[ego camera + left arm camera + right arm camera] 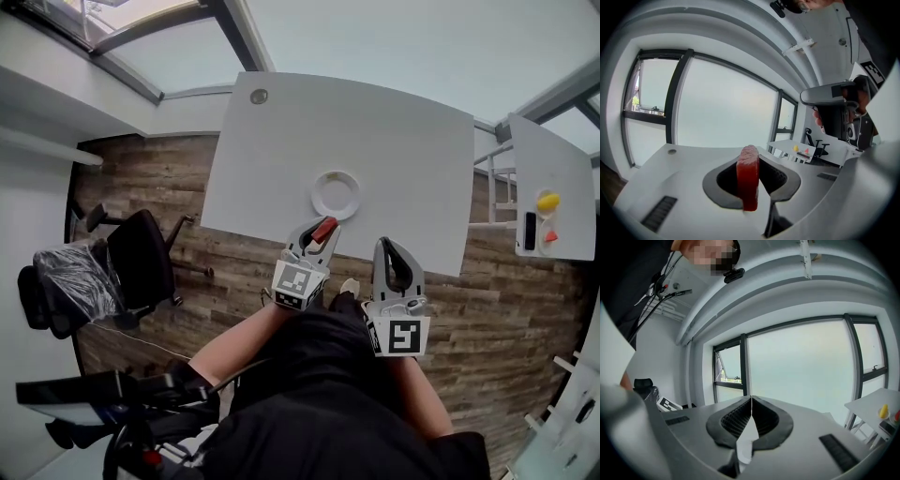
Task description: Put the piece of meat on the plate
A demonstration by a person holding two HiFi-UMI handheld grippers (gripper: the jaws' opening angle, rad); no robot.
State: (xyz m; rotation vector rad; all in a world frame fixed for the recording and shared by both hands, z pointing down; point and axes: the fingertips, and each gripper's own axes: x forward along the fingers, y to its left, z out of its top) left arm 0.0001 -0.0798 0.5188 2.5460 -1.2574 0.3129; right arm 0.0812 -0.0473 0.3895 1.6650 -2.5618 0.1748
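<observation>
A red piece of meat [748, 180] stands upright between the jaws of my left gripper [317, 236], which is shut on it. In the head view the meat [325, 228] hangs over the near edge of the white table [394, 141], just short of the round white plate [335, 194], which has nothing on it. To the right of the left one, my right gripper [387, 246] is at the table's near edge. Its jaws meet with nothing between them, as the right gripper view [751, 399] shows.
A smaller white table [562, 169] at the right carries a yellow thing [547, 201], a red thing [550, 236] and a dark one. A black office chair [141, 258] stands on the wood floor at the left. Large windows run behind the table.
</observation>
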